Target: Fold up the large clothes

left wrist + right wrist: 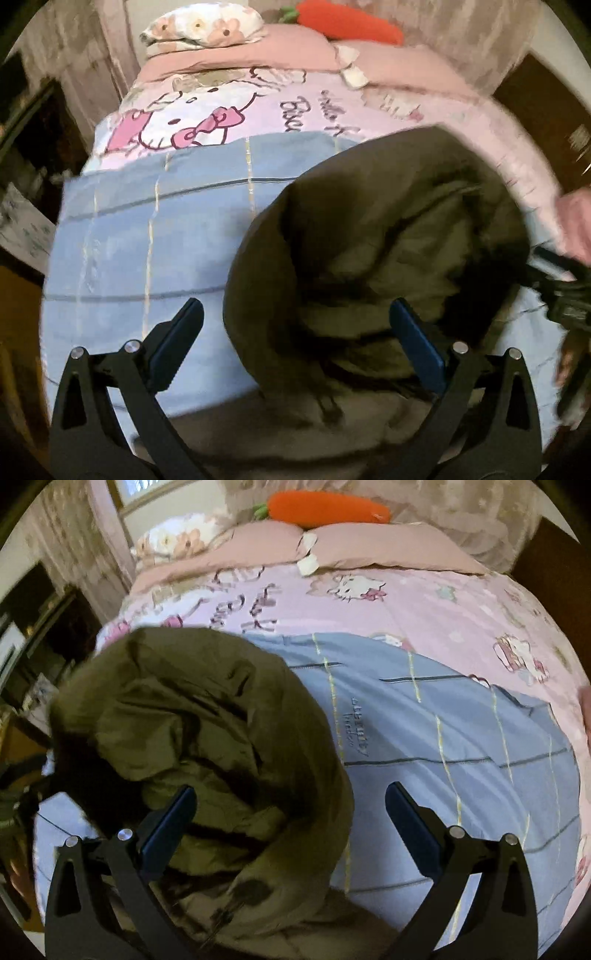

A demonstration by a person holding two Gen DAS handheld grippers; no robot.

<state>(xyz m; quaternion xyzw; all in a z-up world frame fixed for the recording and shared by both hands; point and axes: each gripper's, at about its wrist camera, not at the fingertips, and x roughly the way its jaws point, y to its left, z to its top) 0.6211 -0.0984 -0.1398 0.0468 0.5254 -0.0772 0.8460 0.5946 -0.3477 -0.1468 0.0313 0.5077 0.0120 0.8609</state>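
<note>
Where the left wrist view looks down the bed (480, 122), a bulky olive-green coat (388, 236) lies heaped on the near right of a blue checked blanket (147, 236), puffy and creased, dark trim at its near edge. The left hand-held gripper (295, 325) hangs spread wide, released, its right finger over the coat. Blur hides the coat's seams.

From the right wrist view, the coat (192, 723) bulks on the near left. The right hand-held gripper (290, 812) is also spread and empty, left finger above the folds. Its near hem is cut off below.
</note>
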